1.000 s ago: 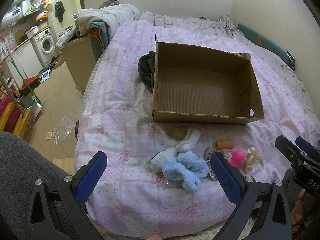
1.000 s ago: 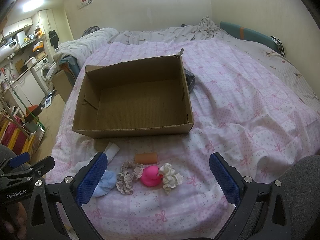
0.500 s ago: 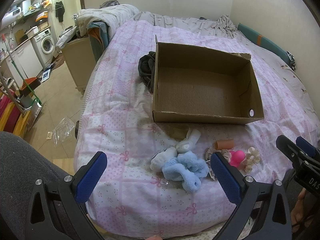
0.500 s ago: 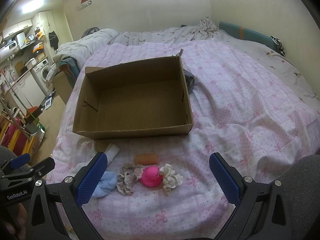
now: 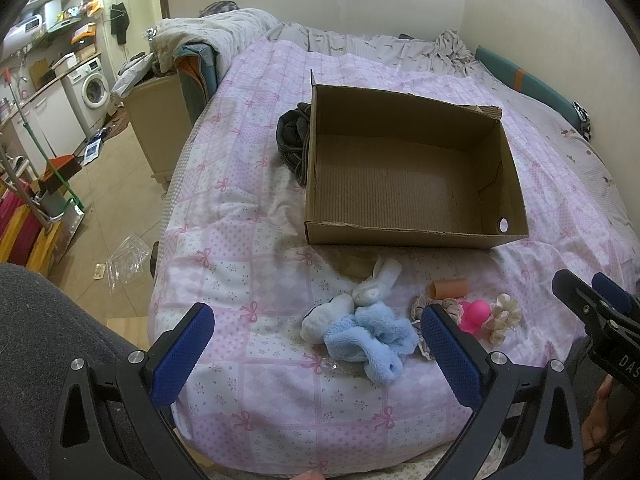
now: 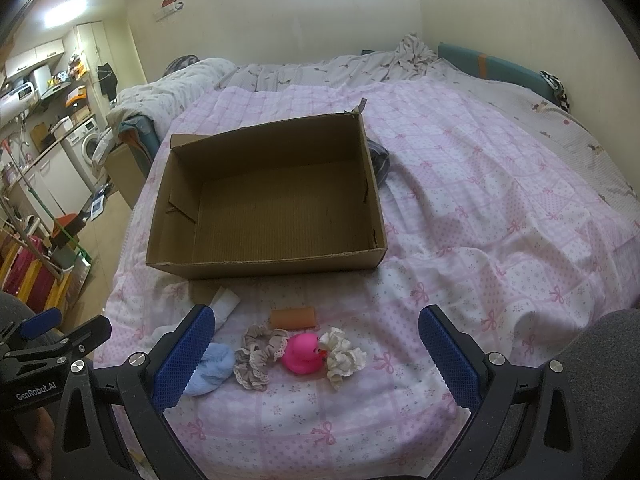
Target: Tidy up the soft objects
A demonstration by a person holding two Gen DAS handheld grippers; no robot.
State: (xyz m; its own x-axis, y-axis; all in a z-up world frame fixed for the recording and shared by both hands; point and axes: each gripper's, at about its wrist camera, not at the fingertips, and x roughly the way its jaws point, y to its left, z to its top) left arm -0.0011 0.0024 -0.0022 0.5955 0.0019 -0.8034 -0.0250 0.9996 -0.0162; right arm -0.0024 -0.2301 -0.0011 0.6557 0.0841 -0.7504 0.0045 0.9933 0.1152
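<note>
An empty open cardboard box (image 5: 404, 184) (image 6: 276, 204) sits on the pink quilted bed. In front of it lie a fluffy blue sock (image 5: 372, 336) (image 6: 210, 368), white socks (image 5: 376, 284), a beige scrunchie (image 6: 258, 354), a pink rubber duck (image 6: 302, 354) (image 5: 474, 314), a cream scrunchie (image 6: 342, 356) (image 5: 504, 316) and an orange tube (image 6: 292, 317) (image 5: 448, 288). My left gripper (image 5: 316, 340) is open and empty, held above the bed's front edge near the blue sock. My right gripper (image 6: 316, 340) is open and empty, near the duck.
A dark garment (image 5: 292, 136) lies against the box's left side. Crumpled bedding (image 5: 216, 36) piles at the bed's far end. A cabinet (image 5: 160, 120) stands left of the bed, with floor clutter and a washing machine (image 5: 94, 88) beyond.
</note>
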